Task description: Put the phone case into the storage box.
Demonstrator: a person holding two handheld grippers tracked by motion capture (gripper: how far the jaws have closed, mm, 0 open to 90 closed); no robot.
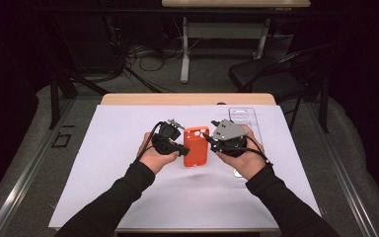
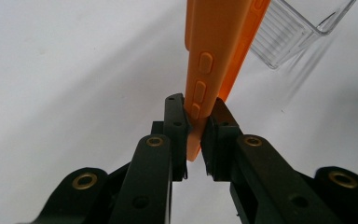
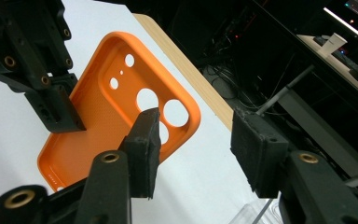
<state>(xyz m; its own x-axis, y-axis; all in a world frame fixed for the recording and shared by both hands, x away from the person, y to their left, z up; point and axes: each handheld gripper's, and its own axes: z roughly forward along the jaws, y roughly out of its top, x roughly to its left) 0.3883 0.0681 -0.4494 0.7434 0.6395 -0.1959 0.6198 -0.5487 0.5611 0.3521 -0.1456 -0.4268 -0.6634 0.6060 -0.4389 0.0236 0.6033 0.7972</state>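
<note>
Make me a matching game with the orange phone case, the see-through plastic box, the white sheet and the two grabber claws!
Things:
1. orange phone case
2. clear plastic box
3. left gripper
4. right gripper

States:
A. jaws apart, nothing pinched between them
B. jaws clamped on the case's edge
C. lying on the white sheet, beyond the right hand
D. held up between both hands, camera holes showing

Pairs: 1-D, 2-C, 3-B, 4-A

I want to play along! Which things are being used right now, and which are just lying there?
Being used:
- orange phone case, pinched on its edge by the left gripper
- right gripper, jaws apart beside the case

Just lying there:
- clear plastic box
- white sheet
- black chair
</note>
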